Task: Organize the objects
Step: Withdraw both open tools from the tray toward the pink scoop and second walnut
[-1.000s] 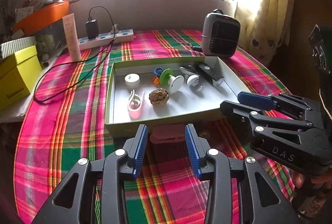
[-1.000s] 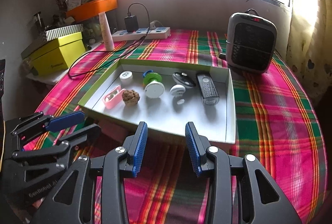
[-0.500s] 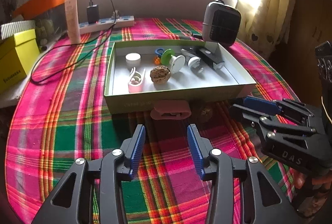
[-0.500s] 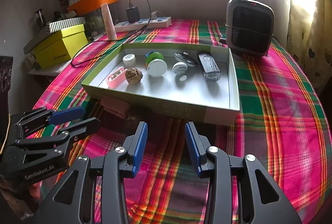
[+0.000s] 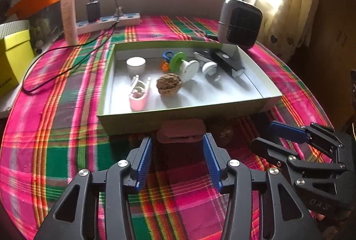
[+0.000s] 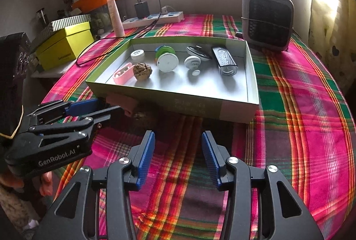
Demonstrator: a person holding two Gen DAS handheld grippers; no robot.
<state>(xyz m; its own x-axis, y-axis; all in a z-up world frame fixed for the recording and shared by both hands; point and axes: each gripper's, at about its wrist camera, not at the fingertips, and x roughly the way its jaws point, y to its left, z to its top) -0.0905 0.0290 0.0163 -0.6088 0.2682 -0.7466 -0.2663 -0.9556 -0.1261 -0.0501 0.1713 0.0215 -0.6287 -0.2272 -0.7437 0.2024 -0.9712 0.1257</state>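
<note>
A shallow green box lies on the plaid cloth. Inside it lie a pink case, a walnut, a white round pot, a green-and-white spool, a white cap and a black-and-silver grater. Outside, against the box's near wall, rest a dull pink case and a small brown walnut. My left gripper hangs just short of the pink case, jaws opening, nothing between them. My right gripper is opening too, empty.
A grey heater stands behind the box at the right. A power strip with charger and cable, a pale tube and a yellow box line the back left. A curtain hangs at the right.
Both grippers' jaws have spread wider. Both views drew back from the box, so the pink case and small walnut outside it show in full.
</note>
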